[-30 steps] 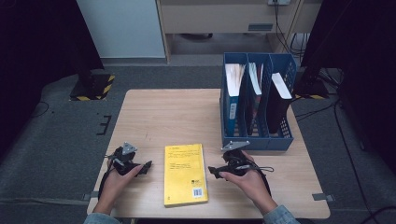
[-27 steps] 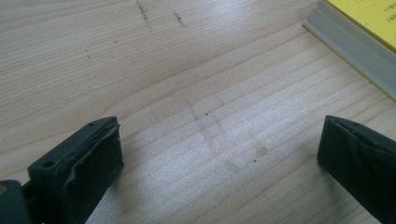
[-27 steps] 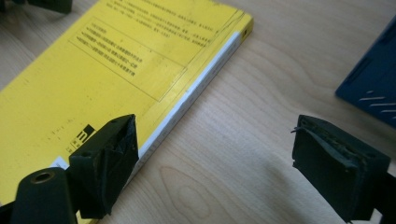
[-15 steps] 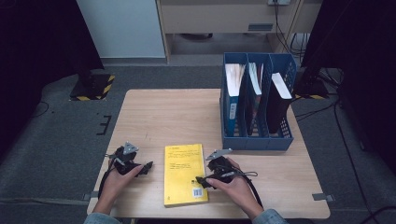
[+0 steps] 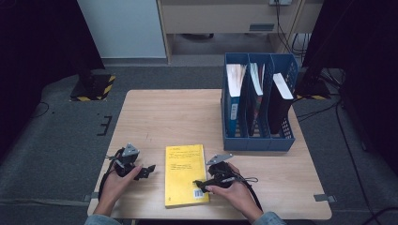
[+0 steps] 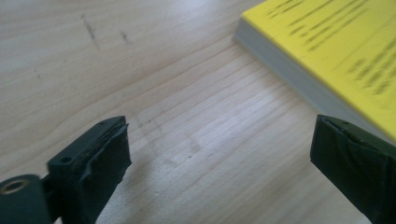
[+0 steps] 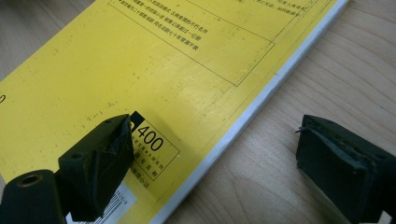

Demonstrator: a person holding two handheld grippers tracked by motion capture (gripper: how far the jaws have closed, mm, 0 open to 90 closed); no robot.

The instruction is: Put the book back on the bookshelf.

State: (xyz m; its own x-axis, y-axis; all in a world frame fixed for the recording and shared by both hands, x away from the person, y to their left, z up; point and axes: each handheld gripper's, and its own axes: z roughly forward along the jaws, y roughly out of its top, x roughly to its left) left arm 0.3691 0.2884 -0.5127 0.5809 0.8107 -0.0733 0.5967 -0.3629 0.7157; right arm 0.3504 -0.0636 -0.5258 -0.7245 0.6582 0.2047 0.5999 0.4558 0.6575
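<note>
Fingers point(image 7: 93, 163): both pairs spread, pinching nothing; right gripper point(image 5: 201, 184) straddled yellow book's point(image 5: 184, 173) near edge, left gripper point(image 5: 149, 169) beside it. Book flat on table point(image 5: 169, 117), ungrasped; lifting remained.

The yellow book point(image 7: 154, 70) carries the one plainly readable mark: the number "400" point(image 7: 150, 138), printed in black inside a thin black box near the cover's lower corner, in the right gripper view. Small lines of East Asian characters run just below it and in a larger outlined box higher on the cover, too small to read. A barcode on a white label point(image 7: 114, 203) sits below the number, its digits illegible.
</note>
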